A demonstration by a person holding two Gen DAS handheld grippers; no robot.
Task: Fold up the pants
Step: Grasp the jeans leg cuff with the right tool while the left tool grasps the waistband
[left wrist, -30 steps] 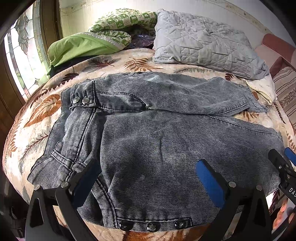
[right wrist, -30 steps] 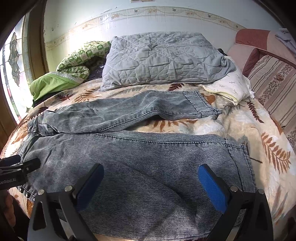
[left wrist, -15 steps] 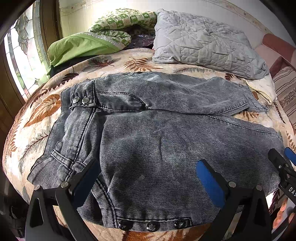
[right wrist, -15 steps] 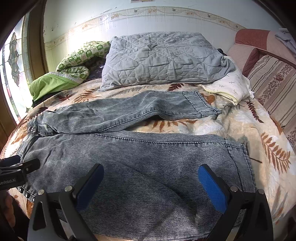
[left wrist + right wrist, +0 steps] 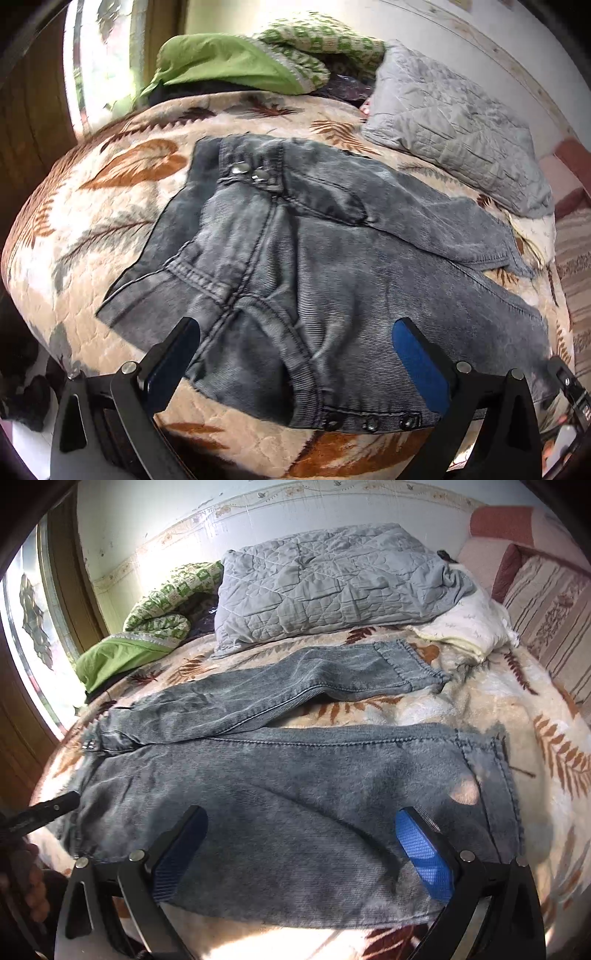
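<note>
pants (image 5: 332, 266) spread flat on leaf-print bedspread (image 5: 110, 206), legs apart | left gripper (image 5: 295, 354) jaws spread above waistband; right gripper (image 5: 303, 845) jaws spread over near leg

Left wrist view: low at the near edge of the bed (image 5: 110, 206), close over the waist end of the pants (image 5: 332, 266), facing the pillow (image 5: 454, 125). Right wrist view: same near edge, over the leg end of the pants (image 5: 295, 775), facing the pillow (image 5: 332, 579). Shared: pants, pillow, green blanket (image 5: 122, 653).
</note>
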